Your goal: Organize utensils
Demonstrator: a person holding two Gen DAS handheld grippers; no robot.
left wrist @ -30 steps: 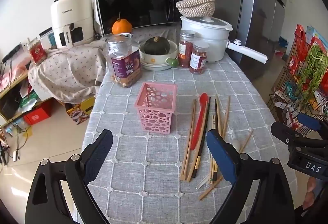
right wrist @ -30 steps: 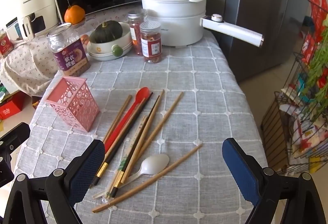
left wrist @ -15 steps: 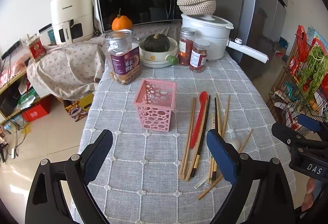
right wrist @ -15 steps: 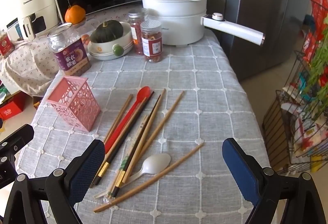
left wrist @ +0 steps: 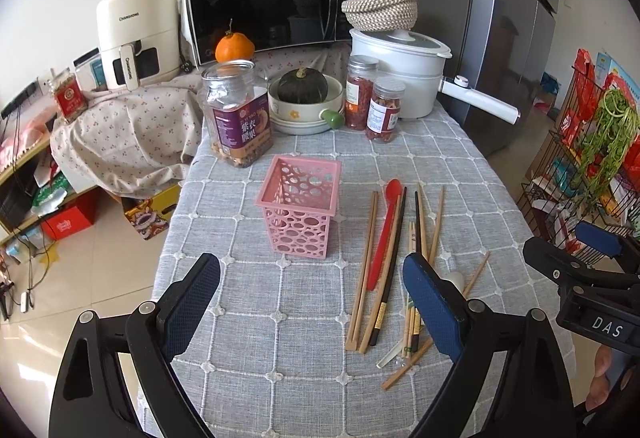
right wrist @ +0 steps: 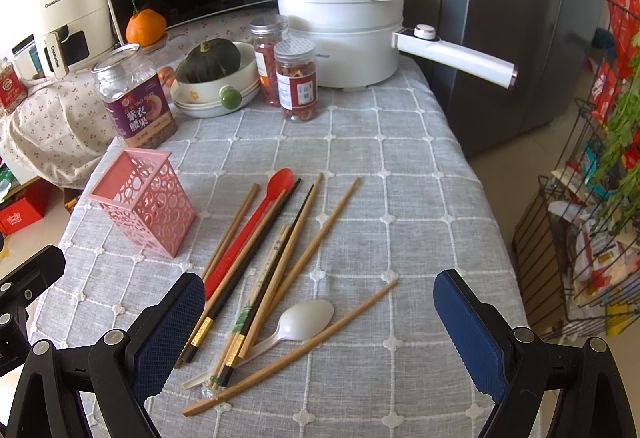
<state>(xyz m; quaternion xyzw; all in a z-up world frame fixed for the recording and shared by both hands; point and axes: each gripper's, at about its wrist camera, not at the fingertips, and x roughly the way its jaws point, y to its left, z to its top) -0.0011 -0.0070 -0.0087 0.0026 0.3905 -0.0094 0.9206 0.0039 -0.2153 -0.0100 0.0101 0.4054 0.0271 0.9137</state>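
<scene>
A pink perforated utensil holder (left wrist: 299, 206) (right wrist: 144, 202) stands upright and empty on the grey checked tablecloth (left wrist: 280, 318). To its right lie several wooden and black chopsticks (left wrist: 384, 270) (right wrist: 280, 262), a red spoon (left wrist: 385, 230) (right wrist: 256, 222) and a white plastic spoon (right wrist: 298, 320). My left gripper (left wrist: 312, 306) hovers open in front of the holder, holding nothing. My right gripper (right wrist: 320, 330) hangs open over the near ends of the chopsticks and the white spoon, touching none of them.
At the back stand a purple-labelled jar (left wrist: 239, 117), a bowl with a green squash (left wrist: 306, 99), two spice jars (left wrist: 374, 105), a white pot with a long handle (right wrist: 456, 55), a microwave (left wrist: 272, 9) and an air fryer (left wrist: 138, 33). A wire rack (right wrist: 592, 197) stands off the table's right edge.
Both grippers have drawn back and risen slightly, so the table shows a bit farther away. Nothing on the table has moved.
</scene>
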